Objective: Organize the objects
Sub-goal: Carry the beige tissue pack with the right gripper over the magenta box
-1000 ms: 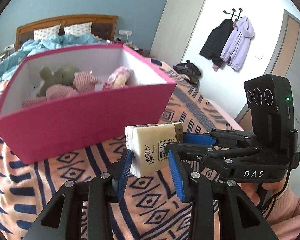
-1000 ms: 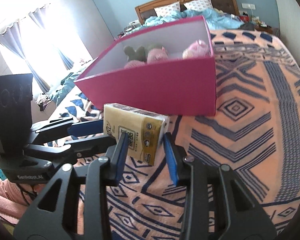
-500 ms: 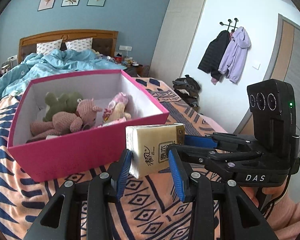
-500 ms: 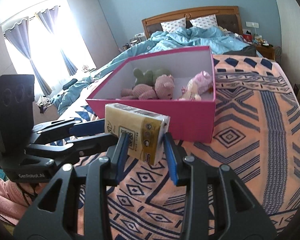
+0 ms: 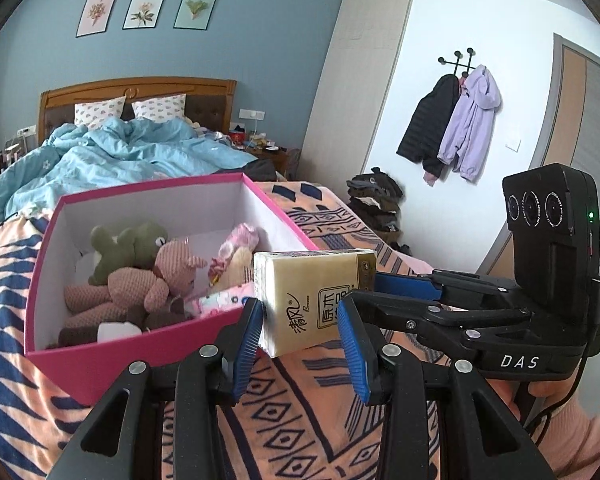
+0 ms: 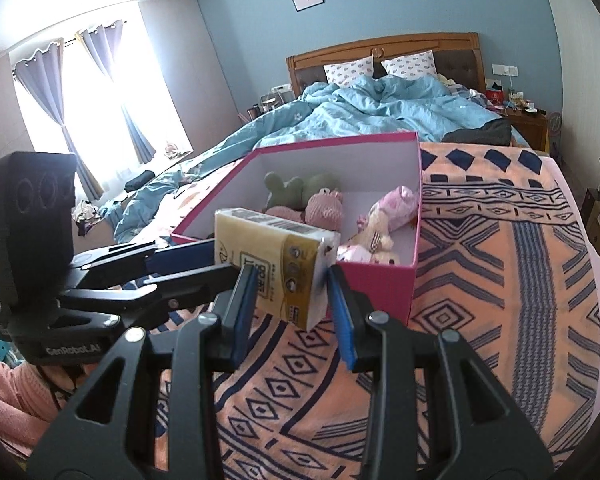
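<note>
Tissue pack, yellow, hangs above the patterned blanket, just before the pink box of plush toys. Left gripper and right gripper each clamp one end.

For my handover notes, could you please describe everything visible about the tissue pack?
The tissue pack is a small rectangular brick in glossy yellow plastic wrap with white ends, Chinese lettering and a barcode. It hangs in the air, slightly tilted, in front of the pink box, clamped from two sides by the left gripper and right gripper.
</note>
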A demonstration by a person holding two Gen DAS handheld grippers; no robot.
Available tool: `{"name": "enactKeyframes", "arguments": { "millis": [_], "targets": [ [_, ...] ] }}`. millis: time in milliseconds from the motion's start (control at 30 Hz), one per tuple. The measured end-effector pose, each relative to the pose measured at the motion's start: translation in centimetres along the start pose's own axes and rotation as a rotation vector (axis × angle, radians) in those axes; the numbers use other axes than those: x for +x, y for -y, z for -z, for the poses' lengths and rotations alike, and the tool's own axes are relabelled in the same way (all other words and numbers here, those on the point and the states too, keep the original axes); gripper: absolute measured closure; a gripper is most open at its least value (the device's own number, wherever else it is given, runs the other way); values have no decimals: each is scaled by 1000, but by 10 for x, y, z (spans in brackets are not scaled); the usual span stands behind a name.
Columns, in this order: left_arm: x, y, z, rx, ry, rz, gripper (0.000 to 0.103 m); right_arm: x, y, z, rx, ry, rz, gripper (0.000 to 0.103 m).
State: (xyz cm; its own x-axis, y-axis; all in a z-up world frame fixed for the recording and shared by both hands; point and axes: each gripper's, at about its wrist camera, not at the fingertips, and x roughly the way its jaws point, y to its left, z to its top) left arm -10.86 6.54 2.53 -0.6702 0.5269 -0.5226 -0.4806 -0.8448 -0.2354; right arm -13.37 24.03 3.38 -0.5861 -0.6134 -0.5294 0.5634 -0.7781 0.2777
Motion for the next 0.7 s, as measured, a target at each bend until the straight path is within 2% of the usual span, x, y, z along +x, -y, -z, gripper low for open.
{"name": "enactKeyframes", "arguments": {
  "millis": [700],
  "targets": [
    [11,-7,-22,-9,35,-6,65,7,13,-24,-3,15,0,64]
  ]
}}
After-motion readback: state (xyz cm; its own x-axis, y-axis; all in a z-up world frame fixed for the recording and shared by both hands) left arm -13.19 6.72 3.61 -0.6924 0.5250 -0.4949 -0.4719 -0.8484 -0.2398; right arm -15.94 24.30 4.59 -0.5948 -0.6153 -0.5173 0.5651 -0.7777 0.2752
